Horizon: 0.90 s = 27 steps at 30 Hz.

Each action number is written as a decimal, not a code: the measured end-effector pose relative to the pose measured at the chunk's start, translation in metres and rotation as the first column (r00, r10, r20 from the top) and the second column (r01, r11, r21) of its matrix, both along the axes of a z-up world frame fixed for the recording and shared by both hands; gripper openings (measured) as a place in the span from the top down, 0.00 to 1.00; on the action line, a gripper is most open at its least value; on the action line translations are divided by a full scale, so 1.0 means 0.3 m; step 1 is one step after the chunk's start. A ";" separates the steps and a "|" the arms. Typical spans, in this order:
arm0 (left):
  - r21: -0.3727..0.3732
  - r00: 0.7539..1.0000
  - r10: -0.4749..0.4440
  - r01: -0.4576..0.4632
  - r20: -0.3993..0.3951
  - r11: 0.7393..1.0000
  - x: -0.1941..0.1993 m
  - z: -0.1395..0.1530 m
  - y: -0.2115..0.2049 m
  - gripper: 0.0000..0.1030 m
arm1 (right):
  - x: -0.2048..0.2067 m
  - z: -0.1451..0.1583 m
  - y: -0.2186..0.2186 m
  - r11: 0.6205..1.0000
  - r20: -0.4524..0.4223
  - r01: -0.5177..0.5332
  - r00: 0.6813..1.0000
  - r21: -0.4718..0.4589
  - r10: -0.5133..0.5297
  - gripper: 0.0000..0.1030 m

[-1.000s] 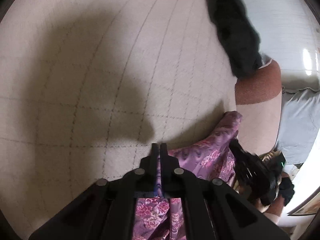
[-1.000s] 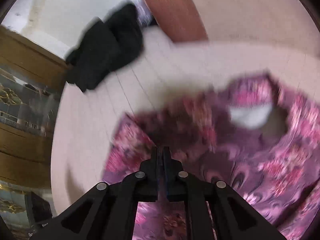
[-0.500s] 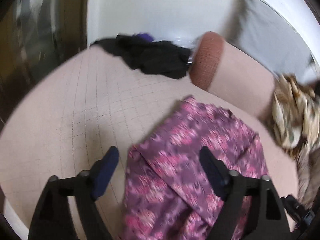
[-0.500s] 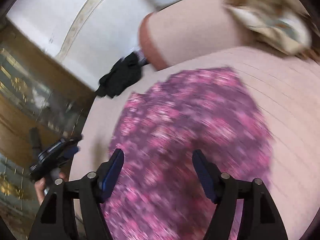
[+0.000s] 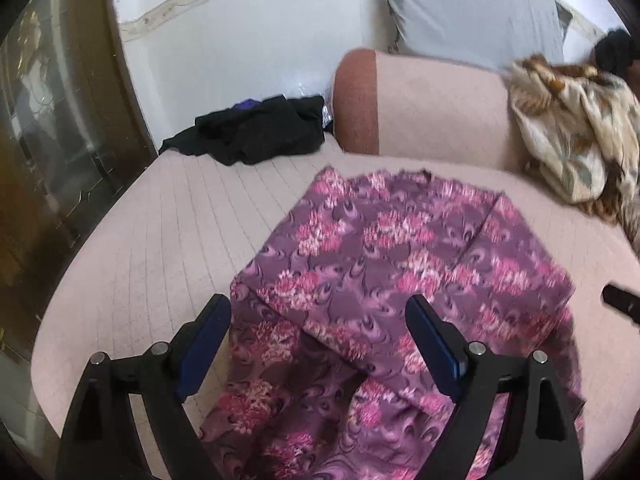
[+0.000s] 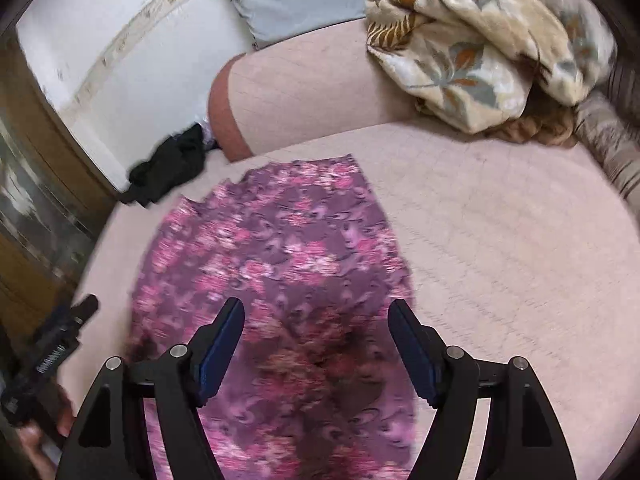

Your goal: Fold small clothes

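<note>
A purple garment with pink flowers (image 5: 384,264) lies folded on the pale pink sofa seat (image 5: 168,248); a folded layer lies over its lower part. It also shows in the right wrist view (image 6: 280,256). My left gripper (image 5: 318,324) is open and empty, raised above the garment's near edge. My right gripper (image 6: 316,328) is open and empty, raised above the garment's near part. The left gripper also shows at the left edge of the right wrist view (image 6: 60,344). The tip of the right gripper shows at the right of the left wrist view (image 5: 620,304).
A black garment (image 5: 256,132) lies at the seat's far left corner, also in the right wrist view (image 6: 168,168). The pink backrest (image 5: 432,108) stands behind. A cream floral blanket (image 6: 480,40) is heaped at the right. A grey cushion (image 5: 472,12) leans on the wall. A wood-and-glass cabinet (image 5: 48,128) stands left.
Both grippers were shut on the purple garment; they have opened, let it go and pulled back and up. The garment now lies folded on the seat.
</note>
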State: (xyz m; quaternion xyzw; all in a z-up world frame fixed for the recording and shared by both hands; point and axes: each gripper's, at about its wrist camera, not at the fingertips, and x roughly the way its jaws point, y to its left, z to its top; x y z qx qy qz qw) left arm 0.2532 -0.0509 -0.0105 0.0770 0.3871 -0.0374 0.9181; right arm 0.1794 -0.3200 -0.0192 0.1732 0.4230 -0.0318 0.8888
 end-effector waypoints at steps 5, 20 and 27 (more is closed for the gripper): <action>-0.004 1.000 -0.021 0.021 -0.011 1.000 -0.008 0.004 -0.002 0.14 | -0.001 0.009 0.017 0.999 0.001 -0.025 1.000 0.040 0.025 0.23; -0.145 0.991 -0.098 0.084 -0.090 0.986 0.204 0.088 0.053 0.14 | 0.090 -0.024 -0.027 0.974 -0.019 -0.036 0.999 0.223 0.041 0.24; -0.172 0.958 -0.123 0.080 -0.258 0.982 0.651 -0.002 0.072 0.14 | 0.474 -0.054 -0.163 0.980 -0.101 -0.069 0.991 0.188 0.089 0.24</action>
